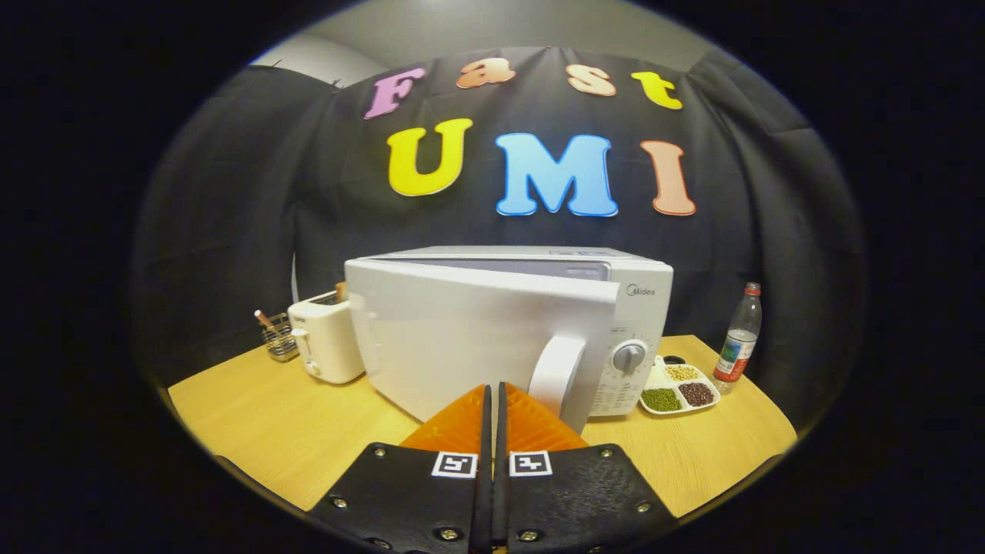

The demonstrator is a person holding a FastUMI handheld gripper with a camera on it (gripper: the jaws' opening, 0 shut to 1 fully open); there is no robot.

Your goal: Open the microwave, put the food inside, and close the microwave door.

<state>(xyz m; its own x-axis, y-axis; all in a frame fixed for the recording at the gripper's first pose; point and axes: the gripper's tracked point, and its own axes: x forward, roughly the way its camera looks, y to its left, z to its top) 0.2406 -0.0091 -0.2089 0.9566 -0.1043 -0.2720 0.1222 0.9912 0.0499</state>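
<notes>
White microwave (531, 323) mid-table, door (462, 346) swung a little way out on its left hinge; gripper (492, 400) pressed together, holding nothing.

Fingers lie flat against each other, tips just short of the door's lower face, beside the arched handle (555, 373). Food looks to be the divided dish (681, 388) of beans near the table's (254, 431) right edge, just beside the microwave's dial (629, 357) panel; a bottle (739, 342) stands at the dish's far side. A toaster (329, 338) and a wire holder (278, 337) sit toward the back-left corner. Risks, as I judge them: the gap is too narrow for the dish, so the door needs swinging wider first; closed fingers pushing the panel could shut it instead; reaching for the dish could tip the bottle or spill the loose beans.
</notes>
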